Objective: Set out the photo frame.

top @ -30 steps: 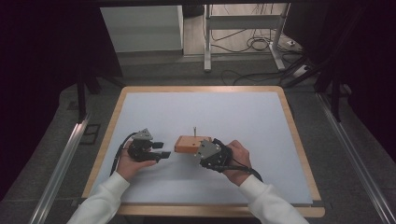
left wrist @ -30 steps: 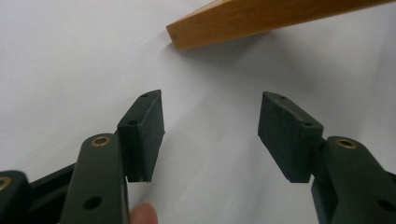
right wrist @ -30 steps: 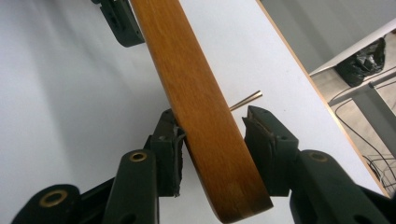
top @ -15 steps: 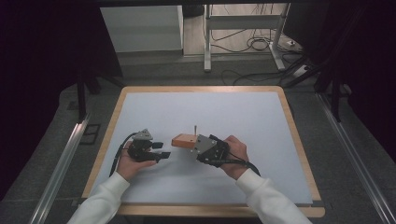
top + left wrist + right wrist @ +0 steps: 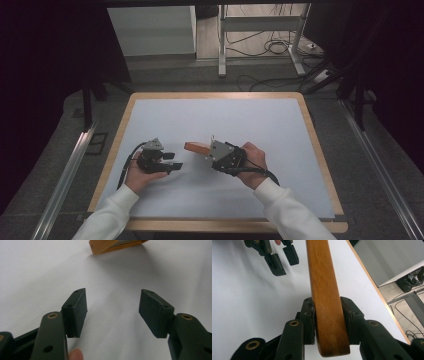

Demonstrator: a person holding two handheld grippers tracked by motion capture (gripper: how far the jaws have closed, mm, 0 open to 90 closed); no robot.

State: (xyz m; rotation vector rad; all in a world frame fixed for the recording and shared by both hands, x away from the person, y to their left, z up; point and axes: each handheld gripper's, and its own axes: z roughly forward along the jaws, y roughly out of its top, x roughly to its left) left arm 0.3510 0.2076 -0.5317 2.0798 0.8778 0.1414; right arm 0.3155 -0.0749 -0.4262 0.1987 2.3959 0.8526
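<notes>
The right gripper (image 5: 214, 151) is clamped on a wooden block (image 5: 196, 147), with both pads pressed against the block's long sides, as the right gripper view confirms (image 5: 327, 315). In the high view the block is held near the middle of the white table surface (image 5: 240, 120), extending leftward from the jaws toward the other hand; whether its far end rests on the surface or is lifted clear cannot be told. A thin pin appears to stand on the block beside the gripper's grey plate, but it is too small to identify.

The left gripper (image 5: 172, 160) sits to the left of the block, jaws standing apart and holding nothing. In the left gripper view (image 5: 112, 312) the pads face open table, and a corner of the block (image 5: 105, 246) lies ahead at the far edge of the frame, well apart from them.

Step in hand, as judged: the right hand holds and positions the block while the left hand waits.

Next move, as judged: if the left gripper is to take the free end, it needs to advance toward the block, align its open jaws across the narrow sides, then close. The right grip should remain firm until the second hold is secure.
</notes>
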